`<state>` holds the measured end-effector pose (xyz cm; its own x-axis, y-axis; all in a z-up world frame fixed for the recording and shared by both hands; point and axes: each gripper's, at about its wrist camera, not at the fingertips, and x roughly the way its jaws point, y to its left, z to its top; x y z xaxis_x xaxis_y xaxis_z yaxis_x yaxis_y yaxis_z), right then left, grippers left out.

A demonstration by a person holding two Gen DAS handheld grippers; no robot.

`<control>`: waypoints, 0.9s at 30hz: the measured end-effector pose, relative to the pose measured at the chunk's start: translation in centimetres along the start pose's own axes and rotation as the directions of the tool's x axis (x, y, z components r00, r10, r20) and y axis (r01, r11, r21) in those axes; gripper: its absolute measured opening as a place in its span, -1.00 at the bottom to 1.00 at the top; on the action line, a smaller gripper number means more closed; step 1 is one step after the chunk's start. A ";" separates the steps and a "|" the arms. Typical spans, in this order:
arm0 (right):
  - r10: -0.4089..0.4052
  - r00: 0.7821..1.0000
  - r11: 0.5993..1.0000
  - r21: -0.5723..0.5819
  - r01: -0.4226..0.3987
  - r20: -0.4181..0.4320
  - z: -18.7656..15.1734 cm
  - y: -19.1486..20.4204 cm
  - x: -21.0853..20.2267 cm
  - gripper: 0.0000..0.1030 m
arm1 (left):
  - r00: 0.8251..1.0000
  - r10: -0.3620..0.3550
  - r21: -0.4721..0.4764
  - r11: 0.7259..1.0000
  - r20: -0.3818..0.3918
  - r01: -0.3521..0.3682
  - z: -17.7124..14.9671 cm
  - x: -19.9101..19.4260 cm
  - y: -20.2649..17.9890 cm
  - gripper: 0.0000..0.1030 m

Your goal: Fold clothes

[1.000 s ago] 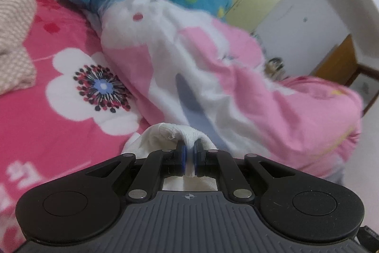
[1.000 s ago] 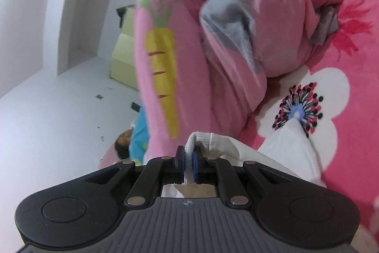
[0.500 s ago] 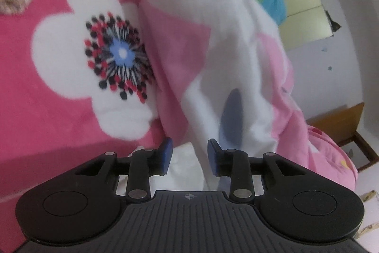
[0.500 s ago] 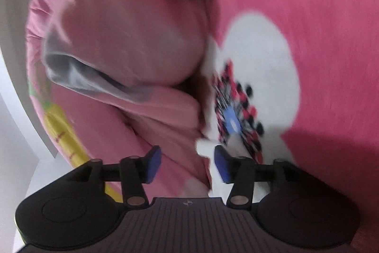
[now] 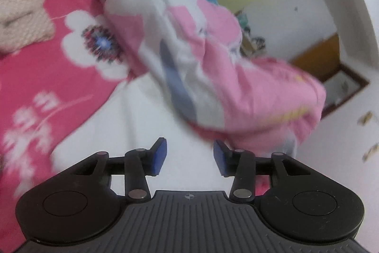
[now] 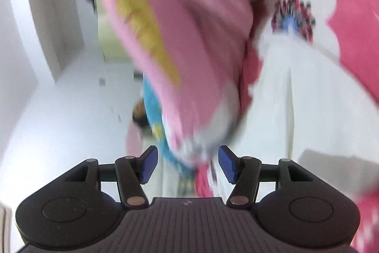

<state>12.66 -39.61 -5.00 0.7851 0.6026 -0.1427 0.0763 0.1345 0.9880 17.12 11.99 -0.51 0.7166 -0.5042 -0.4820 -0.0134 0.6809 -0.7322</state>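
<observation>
Left tool point(image 5: 189, 159) spread, nothing pinched; white garment point(image 5: 132, 125) lies directly under and ahead of it on the bed point(image 5: 47, 77). Right tool point(image 6: 187, 164) also spread, empty; the garment sits off to its right side, long axis running away from the tool toward the flower print point(image 6: 293, 13). Pink quilt point(image 5: 213, 58) bunched just beyond. Left is nearer the cloth. Fold stage unclear through the blur.

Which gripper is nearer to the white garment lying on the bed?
Left. The left gripper hangs open right over the white garment, cloth showing between its fingers. The right gripper, also open, faces the pink quilt, the garment off to its right.
</observation>
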 end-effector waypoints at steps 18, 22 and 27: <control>-0.358 0.927 0.934 0.051 0.354 0.115 -5.1 -9.1 -2.4 0.03 | 0.985 0.109 -0.196 0.977 0.137 -0.081 -6.4 5.3 8.5 -0.29; -0.306 0.931 0.951 0.106 0.290 0.197 -3.3 -10.4 -1.5 -0.07 | 0.980 0.073 -0.220 0.975 0.185 -0.031 -6.0 6.5 9.1 -0.37; -0.279 0.928 0.959 0.126 0.255 0.245 -2.0 -11.9 0.0 -0.68 | 0.974 0.073 -0.228 0.973 0.216 -0.023 -5.9 7.5 9.1 -0.78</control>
<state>10.52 -39.66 -16.84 0.8580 0.3294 -0.3940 0.3510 0.1840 0.9181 18.22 11.29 -13.67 0.8472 -0.3265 -0.4191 -0.1882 0.5532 -0.8115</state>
